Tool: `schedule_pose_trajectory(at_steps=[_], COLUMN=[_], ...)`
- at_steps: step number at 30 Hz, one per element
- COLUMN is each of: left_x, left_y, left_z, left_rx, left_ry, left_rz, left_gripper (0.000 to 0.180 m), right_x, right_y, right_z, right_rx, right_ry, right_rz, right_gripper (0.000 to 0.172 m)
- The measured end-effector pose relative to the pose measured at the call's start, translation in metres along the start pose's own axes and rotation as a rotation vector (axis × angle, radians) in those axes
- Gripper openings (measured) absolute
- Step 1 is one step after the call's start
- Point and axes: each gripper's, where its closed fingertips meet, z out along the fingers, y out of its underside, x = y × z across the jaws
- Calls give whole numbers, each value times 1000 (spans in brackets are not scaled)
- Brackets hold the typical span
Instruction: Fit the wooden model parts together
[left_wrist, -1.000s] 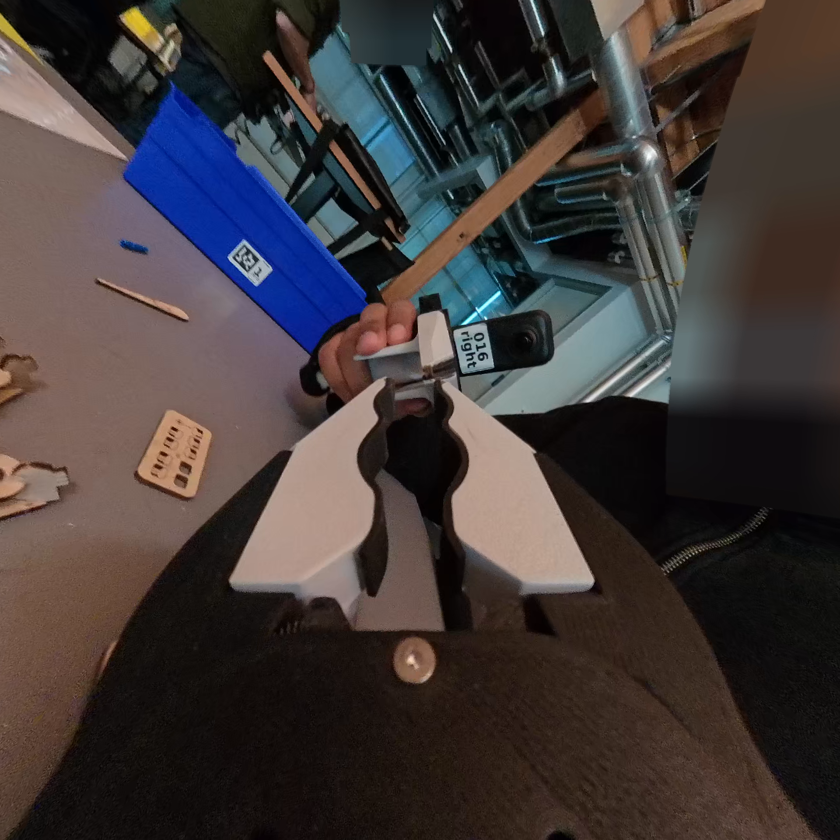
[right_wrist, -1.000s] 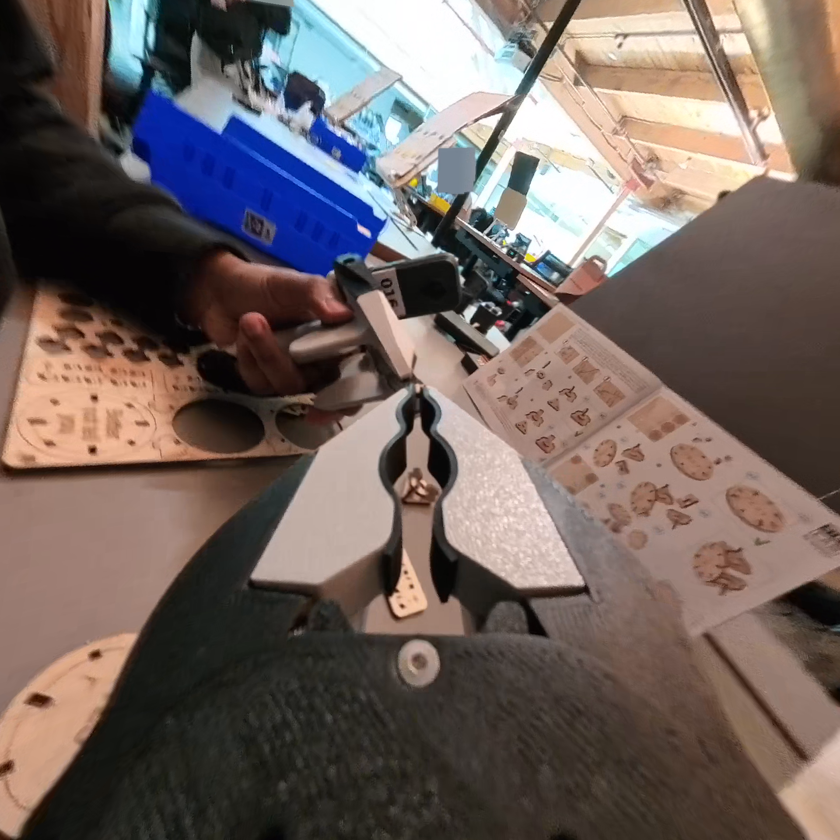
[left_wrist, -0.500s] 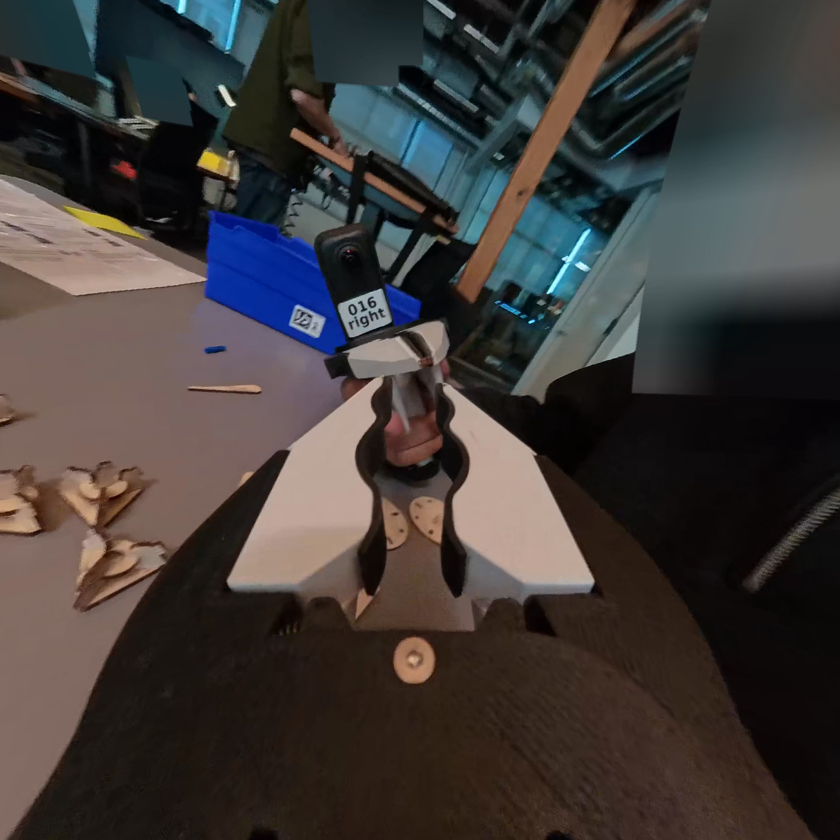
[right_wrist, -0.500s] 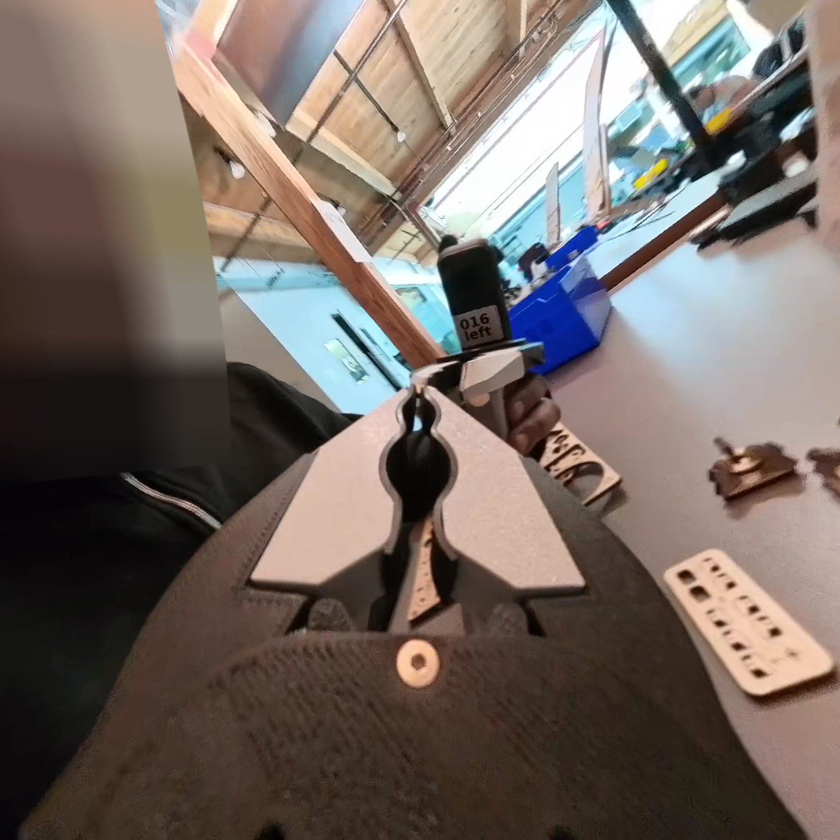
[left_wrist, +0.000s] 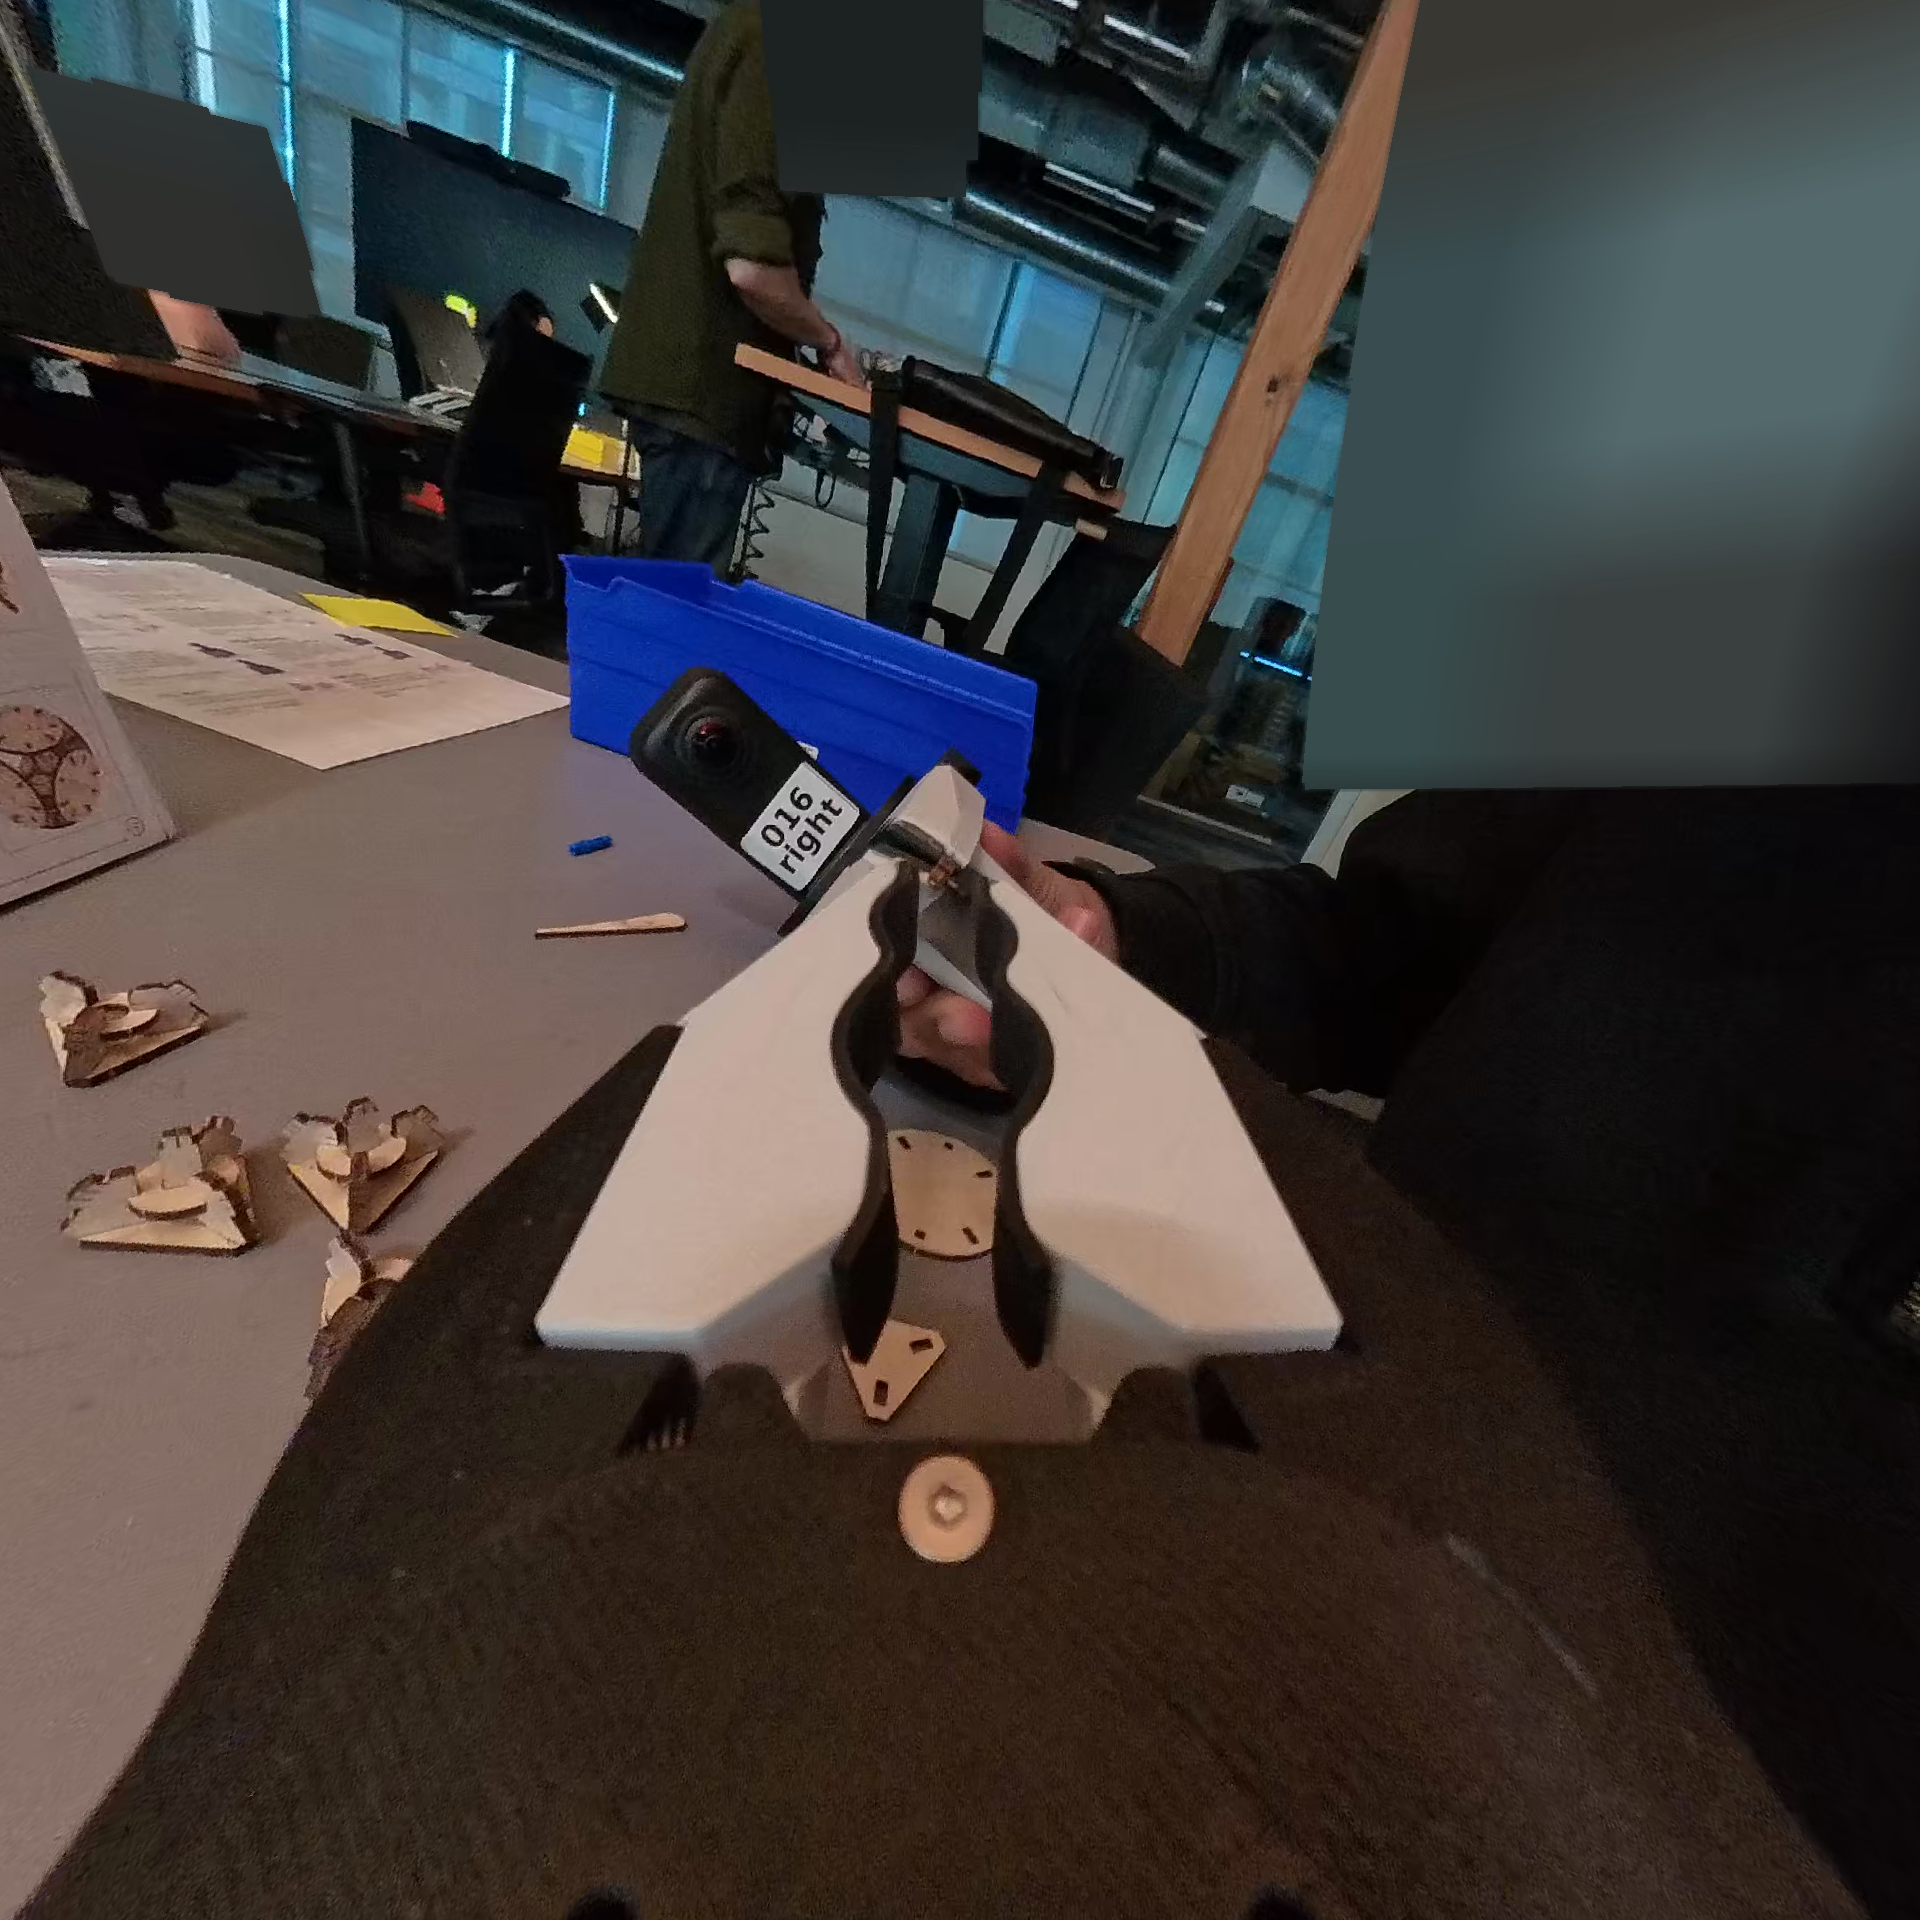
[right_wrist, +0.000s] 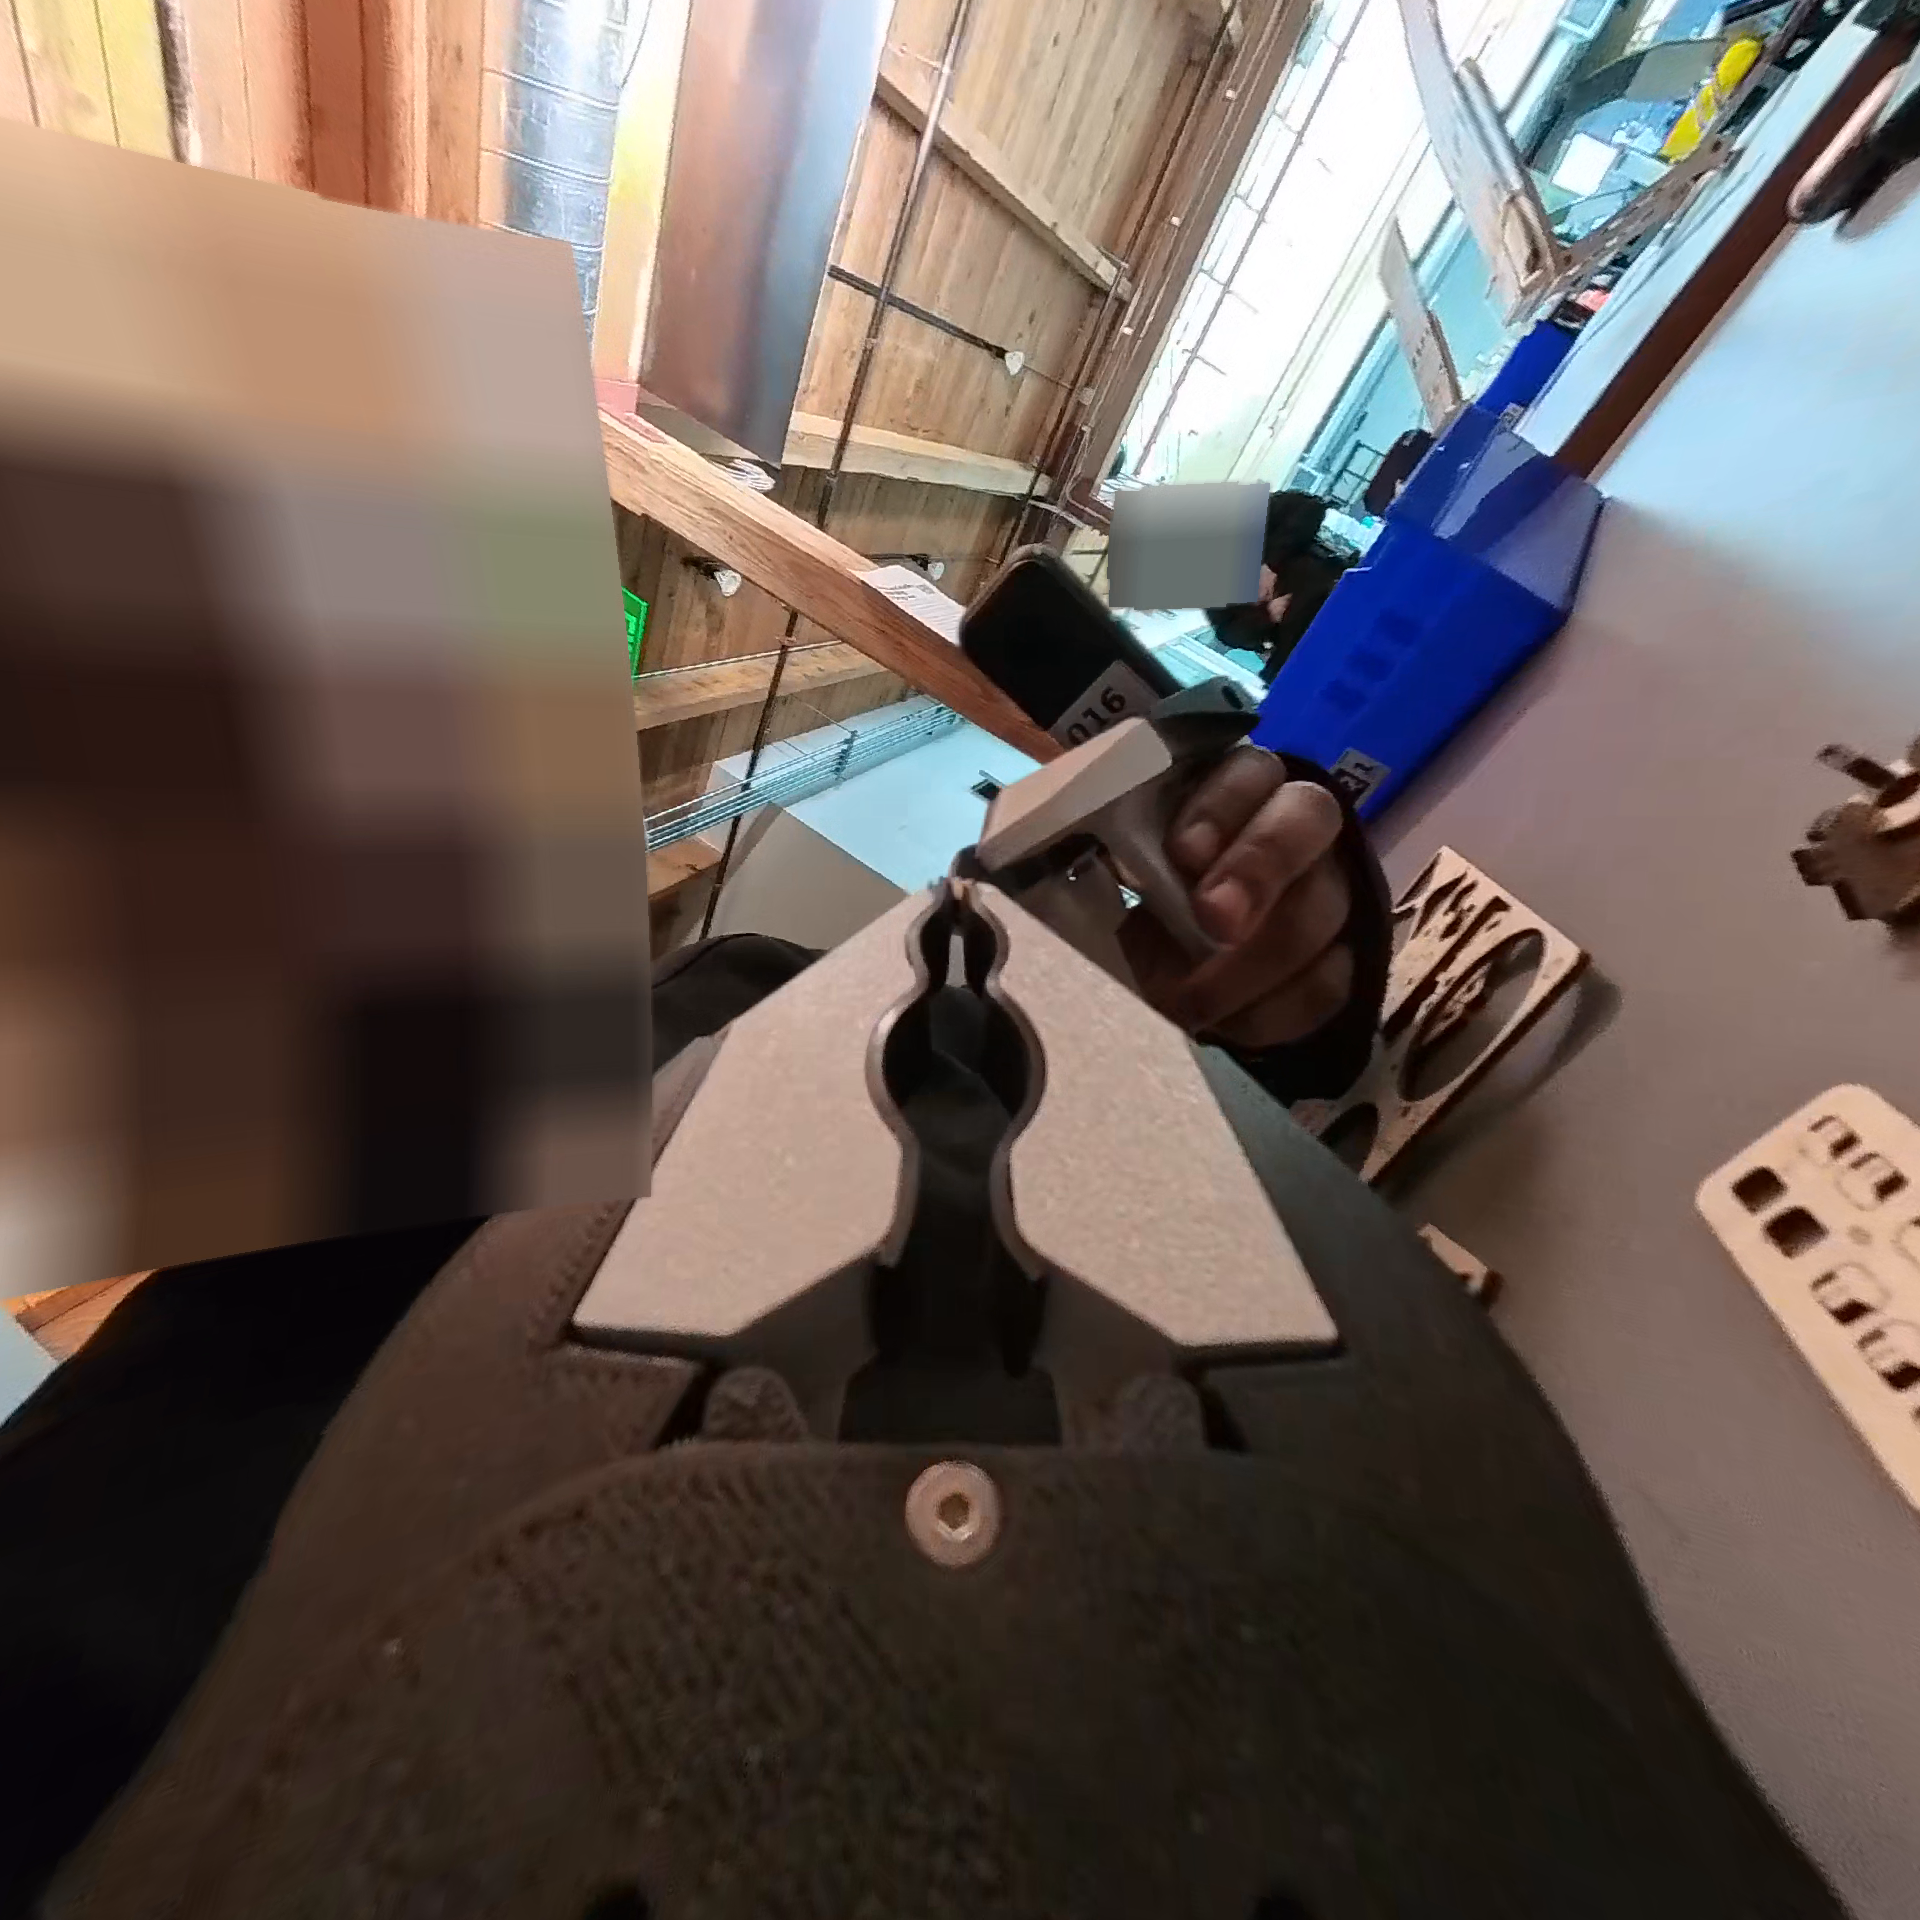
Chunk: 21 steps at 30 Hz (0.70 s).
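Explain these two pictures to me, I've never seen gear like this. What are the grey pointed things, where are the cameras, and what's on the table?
Each grey wedge pair is a hand-held gripper: two fingers squeezed by a person's hand, with a camera behind looking along them. One picture looks along the left hand-held gripper, the other along the right hand-held gripper. They face each other tip to tip above a grey table. The right one's fingertips are together. Something tiny sits where the tips meet, too small to identify. On the table lie small wooden cut-out pieces, a wooden stick, printed sheets, a blue bin and a wooden board with holes.
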Motion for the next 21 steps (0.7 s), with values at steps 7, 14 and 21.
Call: schedule_pose_trajectory(at_steps=[7,14,21], left_x=[-5,-7,-5], left_y=[4,6,7], left_z=[0,1,1], left_rx=[-24,-32,-54], left_ry=[-29,-44,-31], left_rz=[2,4,26], left_gripper=[0,5,1], right_x=[5,7,8], right_y=[-2,1,3], right_z=[-2,-2,-1], right_rx=[9,-6,-16], right_ry=[17,30,39], right_rz=[26,38,29], right_gripper=[0,0,0])
